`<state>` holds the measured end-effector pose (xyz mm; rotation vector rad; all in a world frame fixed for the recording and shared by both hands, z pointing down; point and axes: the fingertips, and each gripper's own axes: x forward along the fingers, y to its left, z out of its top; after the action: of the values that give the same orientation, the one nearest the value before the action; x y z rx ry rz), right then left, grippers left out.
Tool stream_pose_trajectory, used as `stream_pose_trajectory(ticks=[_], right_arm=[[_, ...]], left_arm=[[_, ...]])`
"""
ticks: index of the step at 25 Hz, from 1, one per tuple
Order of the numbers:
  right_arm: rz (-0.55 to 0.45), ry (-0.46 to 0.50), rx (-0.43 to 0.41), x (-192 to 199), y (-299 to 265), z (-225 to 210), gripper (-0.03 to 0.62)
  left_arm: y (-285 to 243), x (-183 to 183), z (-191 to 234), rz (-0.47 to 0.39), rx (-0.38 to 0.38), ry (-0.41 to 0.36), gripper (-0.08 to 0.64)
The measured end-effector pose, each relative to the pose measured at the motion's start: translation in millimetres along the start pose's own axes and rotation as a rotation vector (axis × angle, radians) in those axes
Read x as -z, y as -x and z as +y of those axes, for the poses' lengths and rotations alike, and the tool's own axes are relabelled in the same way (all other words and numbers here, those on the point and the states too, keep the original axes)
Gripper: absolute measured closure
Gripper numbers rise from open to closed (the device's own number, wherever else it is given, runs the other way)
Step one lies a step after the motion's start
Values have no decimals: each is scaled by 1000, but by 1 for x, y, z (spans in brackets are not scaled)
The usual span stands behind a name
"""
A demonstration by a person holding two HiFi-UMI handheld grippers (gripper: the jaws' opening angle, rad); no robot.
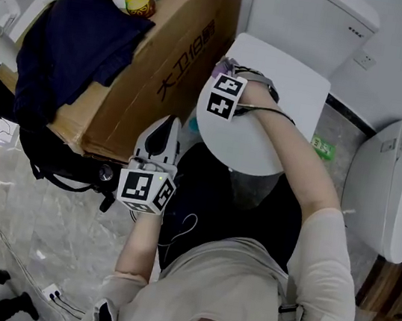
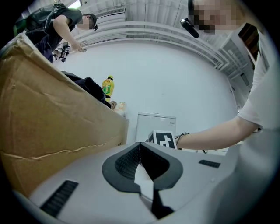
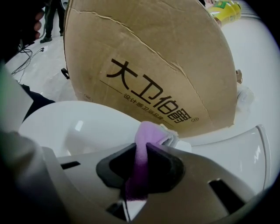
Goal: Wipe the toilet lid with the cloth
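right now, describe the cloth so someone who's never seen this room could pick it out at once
Find the white toilet lid beside the big cardboard box. At the lid's edge nearest the box, the right gripper is shut on the cloth. It is a small purple wad, the only coloured thing against the white lid.

The right gripper is held forward, clamped on the cloth; the left gripper is held lower, jaws closed together.
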<state>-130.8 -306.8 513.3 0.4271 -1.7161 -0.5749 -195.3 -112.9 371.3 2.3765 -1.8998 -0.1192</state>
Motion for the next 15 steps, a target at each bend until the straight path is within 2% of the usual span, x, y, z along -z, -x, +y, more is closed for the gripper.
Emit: stream_pose_trajectory(ticks=[11, 15], right_arm=[[-29, 47, -42, -13, 26, 44, 514], [-40, 45, -92, -18, 36, 61, 514]], left_arm=[[5, -8, 6, -25, -24, -2, 543], [6, -10, 7, -29, -25, 2, 544]])
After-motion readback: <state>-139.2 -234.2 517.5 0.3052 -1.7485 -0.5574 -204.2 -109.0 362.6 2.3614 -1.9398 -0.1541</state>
